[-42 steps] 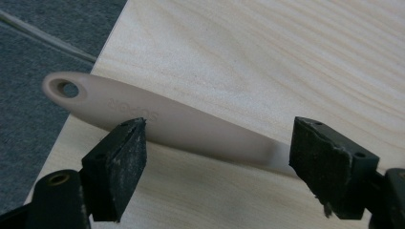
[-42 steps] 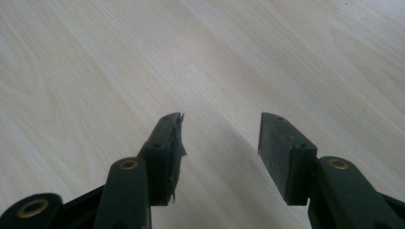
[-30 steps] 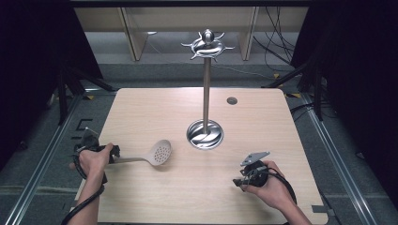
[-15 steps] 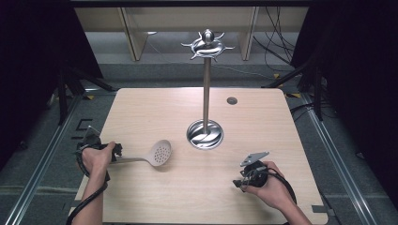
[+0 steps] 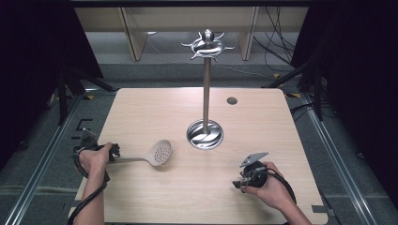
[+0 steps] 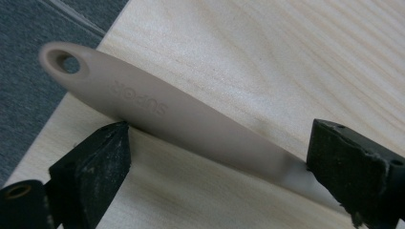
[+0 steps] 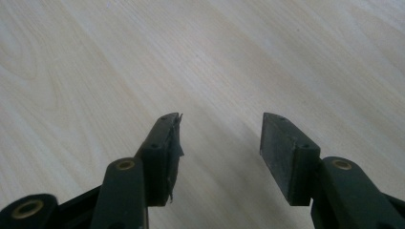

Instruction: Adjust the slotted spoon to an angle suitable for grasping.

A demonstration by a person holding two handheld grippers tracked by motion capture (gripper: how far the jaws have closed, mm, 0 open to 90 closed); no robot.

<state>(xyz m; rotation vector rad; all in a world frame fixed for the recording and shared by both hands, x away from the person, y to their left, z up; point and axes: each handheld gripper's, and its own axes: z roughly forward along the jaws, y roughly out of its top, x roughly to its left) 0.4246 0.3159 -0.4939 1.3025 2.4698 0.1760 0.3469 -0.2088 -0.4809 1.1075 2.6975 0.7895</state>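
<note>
A beige slotted spoon [image 5: 159,152] lies flat on the wooden table [image 5: 263,122] at the near left, its handle pointing left. My left gripper [image 5: 115,153] is at that handle. In the left gripper view the handle [image 6: 167,112] runs slantwise between the two pads and rests on the wood. The left gripper [image 6: 219,143] has just been opening and its jaws stand wide around the handle without clamping it. My right gripper [image 5: 238,183] is held low over the near right of the table. Its jaws are open with only bare wood between them [image 7: 222,129].
A metal utensil stand [image 5: 205,134] rises from a round base at the table's middle to a crown of hooks [image 5: 206,44]. A small dark round hole [image 5: 232,100] marks the far side of the table. Grey floor and metal rails flank the table.
</note>
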